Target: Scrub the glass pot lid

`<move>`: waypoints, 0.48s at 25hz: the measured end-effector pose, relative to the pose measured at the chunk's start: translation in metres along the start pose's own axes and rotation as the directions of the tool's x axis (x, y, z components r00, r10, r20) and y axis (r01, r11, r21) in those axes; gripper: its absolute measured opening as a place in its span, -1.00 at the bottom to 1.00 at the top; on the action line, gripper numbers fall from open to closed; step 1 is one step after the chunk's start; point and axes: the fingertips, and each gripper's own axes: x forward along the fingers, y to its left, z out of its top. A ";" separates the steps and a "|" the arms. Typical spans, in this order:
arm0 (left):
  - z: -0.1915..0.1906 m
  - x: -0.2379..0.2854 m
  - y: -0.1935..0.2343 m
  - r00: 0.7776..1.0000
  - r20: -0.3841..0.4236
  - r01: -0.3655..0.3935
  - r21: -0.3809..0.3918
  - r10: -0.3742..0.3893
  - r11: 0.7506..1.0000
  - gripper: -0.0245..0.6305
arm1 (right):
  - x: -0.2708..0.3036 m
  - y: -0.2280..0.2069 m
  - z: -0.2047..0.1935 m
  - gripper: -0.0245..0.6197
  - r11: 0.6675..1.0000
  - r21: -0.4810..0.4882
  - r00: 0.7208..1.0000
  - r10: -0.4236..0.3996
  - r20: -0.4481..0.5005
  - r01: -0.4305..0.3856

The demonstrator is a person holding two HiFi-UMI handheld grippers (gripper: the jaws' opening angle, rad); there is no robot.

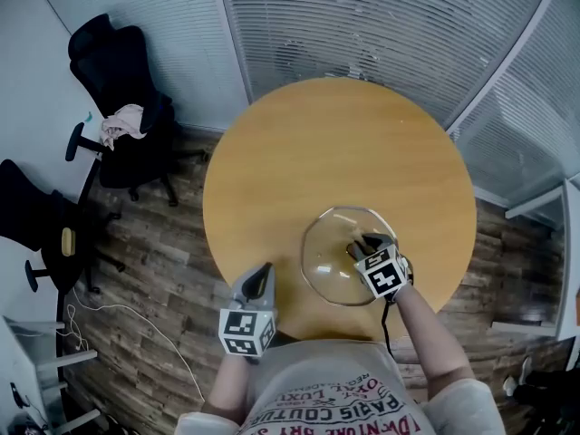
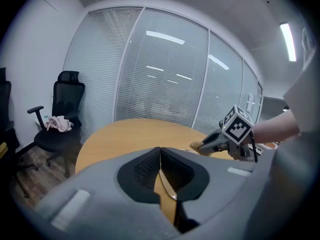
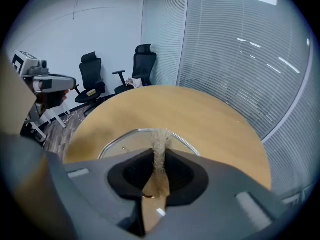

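The glass pot lid [image 1: 331, 259] with its metal rim lies flat on the near right part of the round wooden table [image 1: 308, 161]. My right gripper [image 1: 364, 243] is over the lid's right half, shut on a tan scrub pad [image 1: 354, 247] that rests on the glass. In the right gripper view the scrub pad [image 3: 160, 146] sticks up between the closed jaws, with the lid's rim [image 3: 122, 139] just beyond. My left gripper [image 1: 264, 271] hovers at the table's near edge, left of the lid, shut and holding nothing; its jaws meet in the left gripper view [image 2: 160, 150].
Two black office chairs [image 1: 122, 89] stand on the wood floor left of the table, one with a cloth [image 1: 122, 123] on its seat. Blinds behind glass walls [image 1: 381, 25] close off the far side. A white cable [image 1: 127, 320] lies on the floor.
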 end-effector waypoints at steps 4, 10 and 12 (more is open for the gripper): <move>-0.007 0.007 -0.007 0.999 -0.019 -0.037 -0.021 0.037 0.999 -0.90 | 0.019 -0.030 -0.017 -0.72 1.000 -0.006 0.998 0.009 -0.066 -0.010; -0.014 0.012 -0.002 0.995 -0.043 -0.094 -0.047 0.092 0.994 -0.90 | 0.047 -0.052 -0.037 -0.72 0.999 0.025 0.988 0.048 -0.148 -0.045; -0.017 0.011 0.003 0.993 -0.046 -0.111 -0.057 0.109 0.992 -0.90 | 0.054 -0.051 -0.038 -0.72 0.998 0.038 0.984 0.065 -0.164 -0.059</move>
